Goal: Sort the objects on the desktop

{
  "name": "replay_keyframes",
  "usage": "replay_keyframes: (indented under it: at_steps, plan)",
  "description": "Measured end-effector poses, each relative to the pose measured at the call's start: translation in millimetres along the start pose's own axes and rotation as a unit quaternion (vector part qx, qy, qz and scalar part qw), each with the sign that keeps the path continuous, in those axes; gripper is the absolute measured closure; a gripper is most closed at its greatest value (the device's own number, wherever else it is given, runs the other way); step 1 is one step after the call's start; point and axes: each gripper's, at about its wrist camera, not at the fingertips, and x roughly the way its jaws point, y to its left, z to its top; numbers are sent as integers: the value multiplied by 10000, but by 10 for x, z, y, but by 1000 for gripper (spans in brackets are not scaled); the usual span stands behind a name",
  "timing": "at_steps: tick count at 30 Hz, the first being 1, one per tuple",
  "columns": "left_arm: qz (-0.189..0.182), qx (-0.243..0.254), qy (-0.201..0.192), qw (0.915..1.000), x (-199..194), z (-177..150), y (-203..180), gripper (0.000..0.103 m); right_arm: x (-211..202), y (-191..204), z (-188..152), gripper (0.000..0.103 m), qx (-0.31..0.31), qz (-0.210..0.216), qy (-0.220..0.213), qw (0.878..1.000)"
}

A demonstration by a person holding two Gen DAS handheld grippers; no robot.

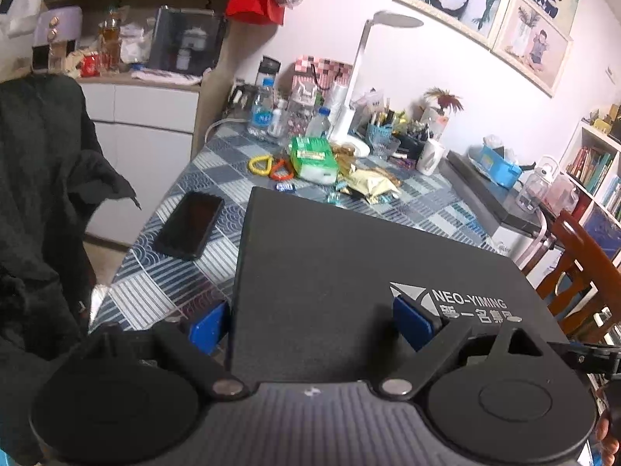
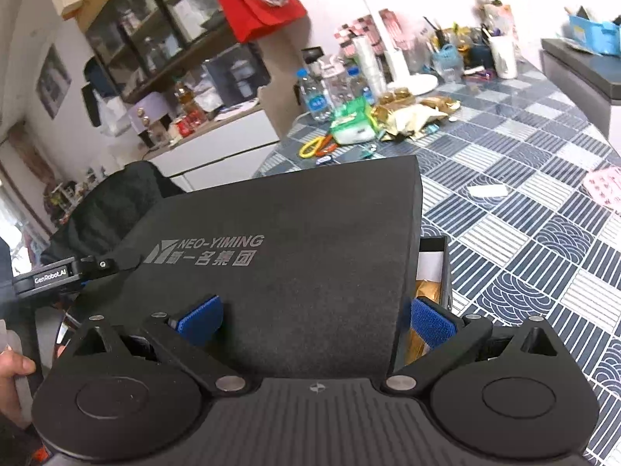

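A black box lid [image 1: 330, 252] printed NEO-YIMING fills the middle of both views, held tilted above the table between the two grippers. My left gripper [image 1: 310, 326] clamps its left edge, one blue pad [image 1: 413, 324] on top and the other pad [image 1: 205, 330] just past the edge. At the lid's [image 2: 291, 213] right edge, my right gripper [image 2: 316, 322] does the same, with one pad [image 2: 202, 318] on top and one pad [image 2: 431, 326] outside. Under that edge shows the open black box base [image 2: 447, 272], with white paper and a tan item inside.
On the checked tablecloth [image 1: 163, 272] lie a black phone [image 1: 190, 225], a green tissue pack [image 1: 312, 155], yellow and orange rings [image 1: 261, 165], gold snack bags [image 1: 368, 182], bottles [image 1: 264, 105] and a lamp [image 1: 349, 116]. A white block [image 2: 487, 191] lies right. A wooden chair [image 1: 582, 272] stands right, dark clothing [image 1: 39, 194] left.
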Motion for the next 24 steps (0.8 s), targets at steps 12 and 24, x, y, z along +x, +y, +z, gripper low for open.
replay_keyframes:
  at_steps: [12, 24]
  plan:
    - [-232, -130, 462, 9986, 367, -105, 168, 0, 168, -6, -157, 0, 89, -417, 173, 9989]
    - [-300, 15, 606, 9977, 346, -216, 131, 0, 138, -1, -308, 0, 137, -605, 220, 9978]
